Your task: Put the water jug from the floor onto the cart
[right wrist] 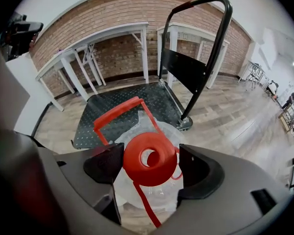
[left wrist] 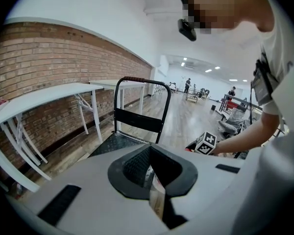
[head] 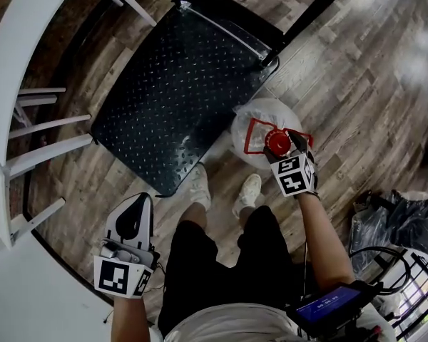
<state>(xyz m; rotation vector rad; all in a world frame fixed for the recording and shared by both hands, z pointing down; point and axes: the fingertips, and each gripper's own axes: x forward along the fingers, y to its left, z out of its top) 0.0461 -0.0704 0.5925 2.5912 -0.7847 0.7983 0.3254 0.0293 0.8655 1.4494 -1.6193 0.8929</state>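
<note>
Right tongs (right wrist: 151, 163) wide open, straddling the red cap (right wrist: 162, 169), not pressing. Left tongs (left wrist: 153, 177) closed, empty. Water jug (head: 253, 123) on floor (head: 357, 77) just beside cart (head: 175, 84). Likely heavy, slick-walled; grip stiff neck or handle (right wrist: 115, 111).
</note>
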